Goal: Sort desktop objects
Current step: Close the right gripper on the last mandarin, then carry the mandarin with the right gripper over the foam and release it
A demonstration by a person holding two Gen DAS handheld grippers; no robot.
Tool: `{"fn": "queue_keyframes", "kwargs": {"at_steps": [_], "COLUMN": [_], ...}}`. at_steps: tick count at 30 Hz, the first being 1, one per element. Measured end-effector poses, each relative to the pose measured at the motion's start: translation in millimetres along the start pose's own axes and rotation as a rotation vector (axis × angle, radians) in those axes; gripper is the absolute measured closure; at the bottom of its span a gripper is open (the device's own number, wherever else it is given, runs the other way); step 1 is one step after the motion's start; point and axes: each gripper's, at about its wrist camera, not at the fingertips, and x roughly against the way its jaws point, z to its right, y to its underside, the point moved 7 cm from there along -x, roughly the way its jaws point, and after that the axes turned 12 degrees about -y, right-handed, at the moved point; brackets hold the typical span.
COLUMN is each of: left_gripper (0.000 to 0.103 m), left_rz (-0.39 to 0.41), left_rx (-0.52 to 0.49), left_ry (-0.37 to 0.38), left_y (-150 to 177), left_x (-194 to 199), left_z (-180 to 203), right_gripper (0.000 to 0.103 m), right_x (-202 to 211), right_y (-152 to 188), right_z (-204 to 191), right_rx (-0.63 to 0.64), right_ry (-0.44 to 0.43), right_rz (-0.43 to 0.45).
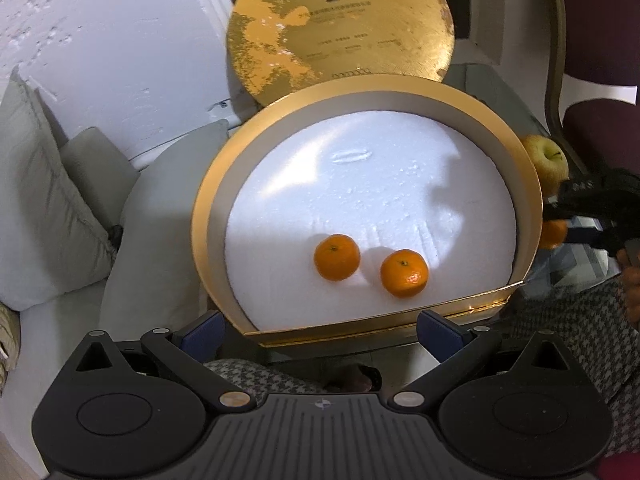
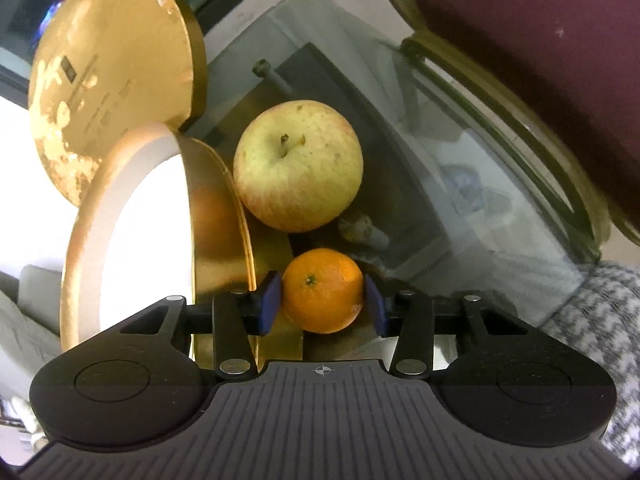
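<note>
**Two mandarins in box, third in right gripper**

Round gold box (image 1: 200,216) filled mid-frame of the left wrist view; its white foam floor held two mandarins (image 1: 336,257), lower centre, near each other. Gold lid (image 1: 340,24) leaned behind, top. Left gripper (image 1: 320,330) was wide open, empty. Right gripper (image 2: 323,300) pinched a third mandarin (image 2: 322,290) outside the box, on the glass tabletop (image 2: 460,152), apple (image 2: 298,165) just above it.

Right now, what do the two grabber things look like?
Both look alike. The left gripper and right gripper are black plastic, with a ribbed grey-black body, two round black discs at the sides, silver rivets on jointed black links, a small crosshair mark in the middle, and dark blue pads on the fingers. No cables show.
</note>
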Motion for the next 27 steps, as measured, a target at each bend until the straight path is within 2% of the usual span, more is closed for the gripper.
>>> {"fn": "queue_keyframes", "kwargs": {"at_steps": [9,17,23,27], "left_gripper": [0.001,0.001,0.001,0.001], "left_rz": [0.035,0.076,0.080,0.059], "left_rx": [0.043,0.122,0.222,0.284], "left_ry": [0.038,0.072,0.055,0.033], "left_y": [10,10,12,17], "left_x": [14,21,16,6], "left_z": [-8,-27,-61,-85], "right_gripper": [0.057,0.057,0.056,0.056], "right_x": [60,116,131,120], "right_y": [14,24,25,28], "right_z": [-5,-34,-72,-92], "right_rx": [0.030,0.092,0.172,0.213], "right_ry": [0.006,-0.017,-0.034,-0.039], "right_rz": [0.055,0.131,0.157,0.141]}}
